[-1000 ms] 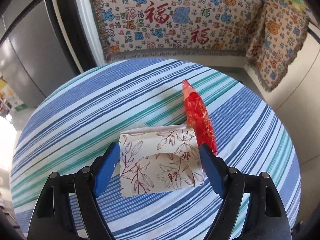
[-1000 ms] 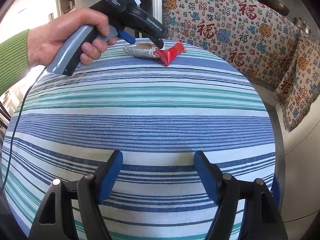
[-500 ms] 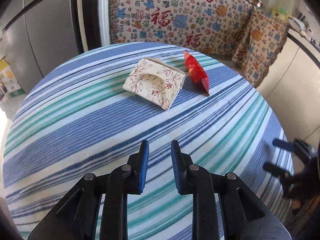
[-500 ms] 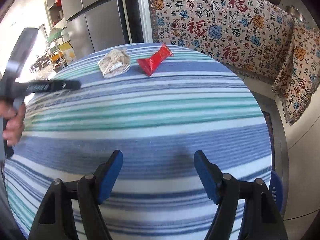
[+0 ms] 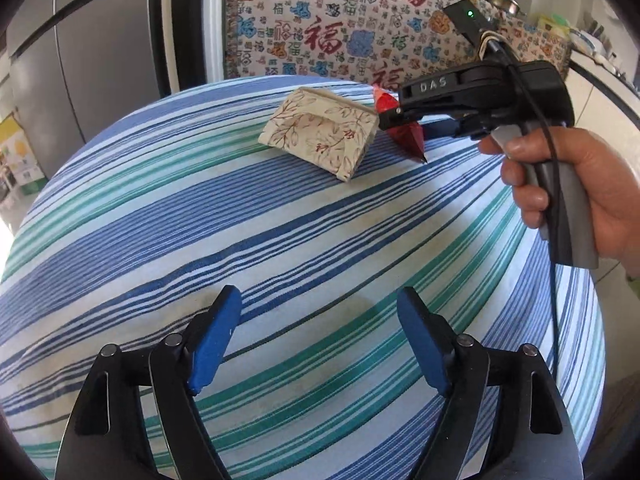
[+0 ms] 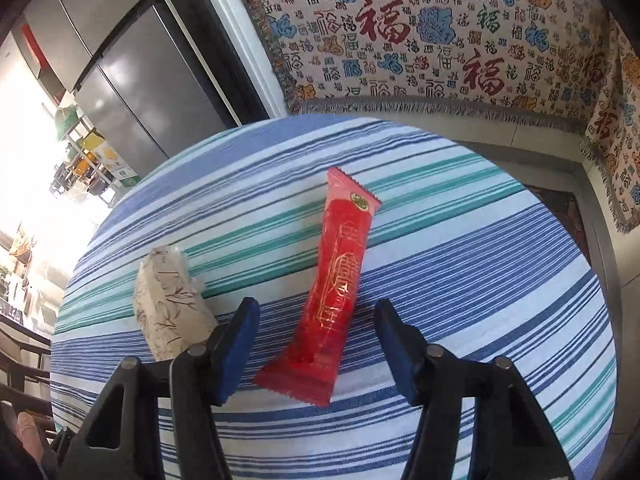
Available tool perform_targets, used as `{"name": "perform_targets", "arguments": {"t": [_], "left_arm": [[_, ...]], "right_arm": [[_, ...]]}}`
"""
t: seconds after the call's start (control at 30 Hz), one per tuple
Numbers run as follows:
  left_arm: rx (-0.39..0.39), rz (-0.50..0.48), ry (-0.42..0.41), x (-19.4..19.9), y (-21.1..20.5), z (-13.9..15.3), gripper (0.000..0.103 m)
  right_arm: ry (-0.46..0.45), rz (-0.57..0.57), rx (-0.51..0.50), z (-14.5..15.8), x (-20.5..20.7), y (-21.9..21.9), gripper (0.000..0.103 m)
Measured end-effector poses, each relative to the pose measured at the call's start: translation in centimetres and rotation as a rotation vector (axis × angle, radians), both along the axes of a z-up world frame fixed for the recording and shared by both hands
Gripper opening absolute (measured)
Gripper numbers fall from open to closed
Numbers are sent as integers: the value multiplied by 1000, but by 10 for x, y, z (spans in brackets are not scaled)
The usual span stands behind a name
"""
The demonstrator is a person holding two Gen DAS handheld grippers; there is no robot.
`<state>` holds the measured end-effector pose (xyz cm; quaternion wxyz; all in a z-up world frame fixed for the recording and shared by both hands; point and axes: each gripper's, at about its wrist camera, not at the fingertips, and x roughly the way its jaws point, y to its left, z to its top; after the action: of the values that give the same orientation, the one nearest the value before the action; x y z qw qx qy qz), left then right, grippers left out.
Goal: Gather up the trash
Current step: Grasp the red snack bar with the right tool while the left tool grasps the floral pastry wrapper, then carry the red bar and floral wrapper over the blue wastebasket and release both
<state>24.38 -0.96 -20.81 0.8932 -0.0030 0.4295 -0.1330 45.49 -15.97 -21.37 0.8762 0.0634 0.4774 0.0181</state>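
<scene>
A long red snack wrapper (image 6: pixel 334 292) lies on the striped round table (image 6: pixel 460 264). My right gripper (image 6: pixel 316 336) is open, its fingers on either side of the wrapper's near end. A cream floral packet (image 6: pixel 168 304) lies just left of it. In the left wrist view the floral packet (image 5: pixel 320 132) sits at the far side, the red wrapper (image 5: pixel 404 130) behind it is partly hidden by the hand-held right gripper (image 5: pixel 480 100). My left gripper (image 5: pixel 316 340) is open and empty over bare cloth, well short of the packet.
A patterned throw with red characters (image 6: pixel 440 40) hangs behind the table. A grey fridge (image 6: pixel 132 80) stands at the left. The table's edge curves close behind the wrapper. A hand (image 5: pixel 580 192) and a cable (image 5: pixel 554 240) reach in from the right.
My right gripper has moved across the table to straddle the red wrapper. My left gripper has pulled back from the floral packet, closed briefly, and is open again.
</scene>
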Motion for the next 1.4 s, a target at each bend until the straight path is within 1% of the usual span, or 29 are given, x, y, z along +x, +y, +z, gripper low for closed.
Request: {"name": "perform_targets", "arguments": {"t": [0.03,0.07,0.13,0.27,0.33,0.37,0.4,0.47,0.5,0.53,0.57,0.6,0.67,0.7,0.73,0.77,0.8,0.83,0.87,0.9,0.93,1.0,1.03,1.07,1.13,1.2,1.3,1.4], "left_arm": [[4,-2,1,0,-1,-1,84],[6,-2,0,0,-2,0,84],[-3,16,0,0,0,0,84],[-57,84,8,20,-6,13,84],[-109,131,5,37,-13,25,84],[-132,158,1,48,-19,33,87],[-144,191,1,62,-26,40,90],[-165,272,19,93,-37,47,92],[-170,311,38,108,-41,45,92],[-162,349,63,123,-46,42,92],[-135,384,87,138,-53,38,92],[-91,413,104,150,-58,31,92],[22,461,148,163,-65,12,92],[69,487,168,167,-65,3,90],[101,511,169,166,-63,-2,87],[93,515,158,162,-58,-4,72],[64,498,132,154,-51,-3,70],[52,469,113,147,-47,-1,67],[68,430,87,138,-43,1,53],[94,383,48,128,-41,5,43],[96,327,23,119,-38,9,41],[69,222,15,94,-28,12,41],[67,177,7,80,-23,13,40],[66,134,0,66,-20,15,40],[34,56,0,36,-14,15,40],[18,15,10,15,-13,16,40],[-13,-11,20,-8,-16,18,40],[-20,-35,25,-16,-28,18,41]], "right_arm": [[-4,8,-23,-1,-6,-2,19],[-12,6,-13,-1,-14,-8,19],[-13,0,-24,-1,-37,-23,19],[-28,45,-73,0,-96,-55,19],[-39,59,-85,3,-124,-67,19],[-46,65,-83,3,-136,-70,19],[-53,72,-78,5,-145,-72,18],[-83,79,-76,4,-162,-73,19],[-99,80,-72,4,-167,-75,19],[-112,79,-65,3,-171,-77,19],[-119,75,-54,2,-173,-79,19],[-118,72,-42,2,-174,-80,19],[-116,84,-35,4,-176,-79,19],[-119,96,-40,3,-179,-78,19],[-120,102,-44,3,-180,-79,19],[-118,104,-43,2,-181,-80,19],[-117,104,-39,3,-183,-82,19],[-114,105,-38,3,-184,-83,19],[-113,102,-43,3,-186,-84,19],[-110,100,-46,3,-188,-84,19],[-100,100,-44,4,-189,-85,19],[-86,100,-32,6,-194,-85,19],[-80,107,-27,8,-196,-84,19],[-71,119,-22,9,-199,-83,19],[-57,137,-11,12,-205,-83,19],[-43,149,-8,13,-209,-82,19],[-23,128,-12,8,-216,-83,19],[-13,99,11,5,-222,-88,18]]}}
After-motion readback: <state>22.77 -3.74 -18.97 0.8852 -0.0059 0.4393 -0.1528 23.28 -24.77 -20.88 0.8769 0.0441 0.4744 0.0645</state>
